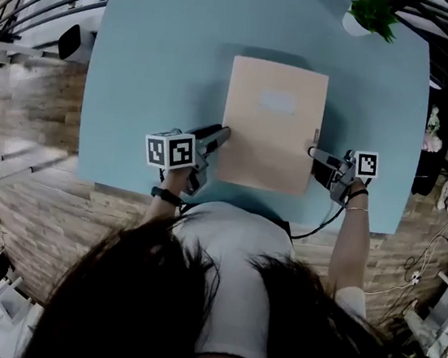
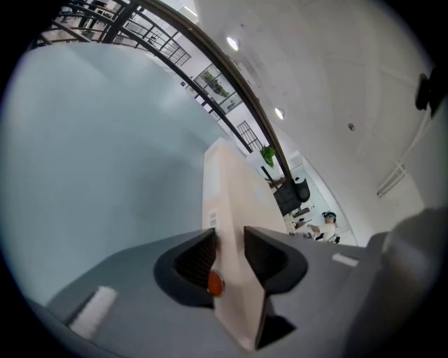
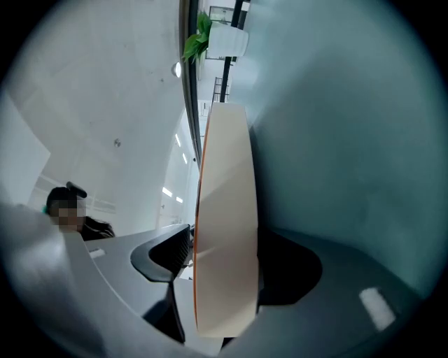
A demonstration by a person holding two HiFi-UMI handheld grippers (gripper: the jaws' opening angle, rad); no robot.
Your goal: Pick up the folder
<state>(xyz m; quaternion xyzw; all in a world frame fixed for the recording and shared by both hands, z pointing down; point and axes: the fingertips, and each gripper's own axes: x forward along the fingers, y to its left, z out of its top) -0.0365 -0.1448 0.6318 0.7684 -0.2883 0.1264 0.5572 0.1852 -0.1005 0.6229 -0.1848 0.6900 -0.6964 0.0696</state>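
The folder (image 1: 272, 125) lies flat at mid-bench, the left gripper (image 1: 222, 135) clamped on its 8 o'clock edge and the right gripper (image 1: 314, 152) closed on its 4 o'clock edge. Both bites are shallow and near the lower corners, so the far end could sag, or the cover could slip free if one side rises faster than the other. The blue bench (image 1: 142, 57) is bare around it. A potted plant (image 1: 375, 14) stands well apart at 1 o'clock, and the bench's near edge at 6 o'clock is close, so straight up looks safest.
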